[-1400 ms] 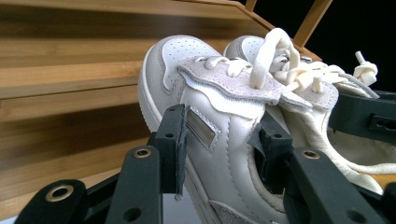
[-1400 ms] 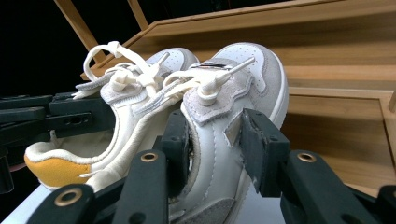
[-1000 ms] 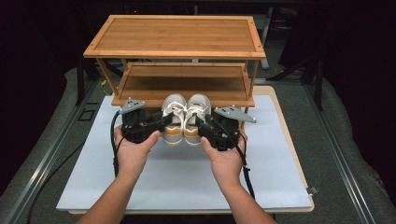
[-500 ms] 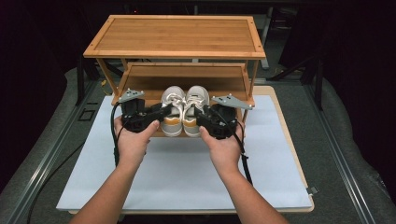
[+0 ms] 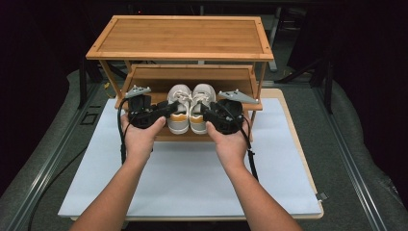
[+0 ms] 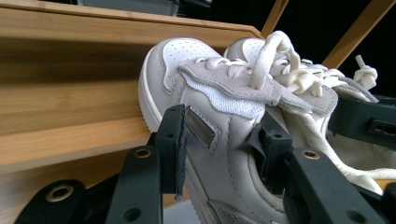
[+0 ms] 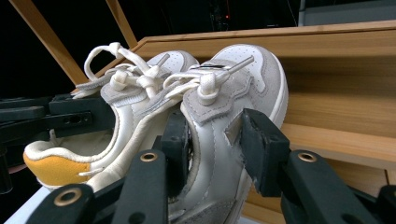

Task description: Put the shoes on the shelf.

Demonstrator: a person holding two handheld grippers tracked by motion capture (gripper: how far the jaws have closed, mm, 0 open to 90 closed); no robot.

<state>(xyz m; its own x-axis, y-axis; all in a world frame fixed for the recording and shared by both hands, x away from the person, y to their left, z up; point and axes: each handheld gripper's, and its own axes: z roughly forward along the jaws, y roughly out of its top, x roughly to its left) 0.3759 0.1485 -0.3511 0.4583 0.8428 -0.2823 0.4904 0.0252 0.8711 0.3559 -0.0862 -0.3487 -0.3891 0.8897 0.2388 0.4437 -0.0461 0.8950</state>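
The two-tier bamboo shoe rack (image 5: 183,38) stands at the far end of the white mat (image 5: 192,168); over the past second the pair of white sneakers (image 5: 191,108) has travelled from the mat's far edge onto the lower shelf (image 5: 144,77). The left gripper (image 5: 161,111) clamps the left shoe (image 6: 219,140) and the right gripper (image 5: 211,115) the right shoe (image 7: 224,130), so the placement looks nearly complete, with release still outstanding.
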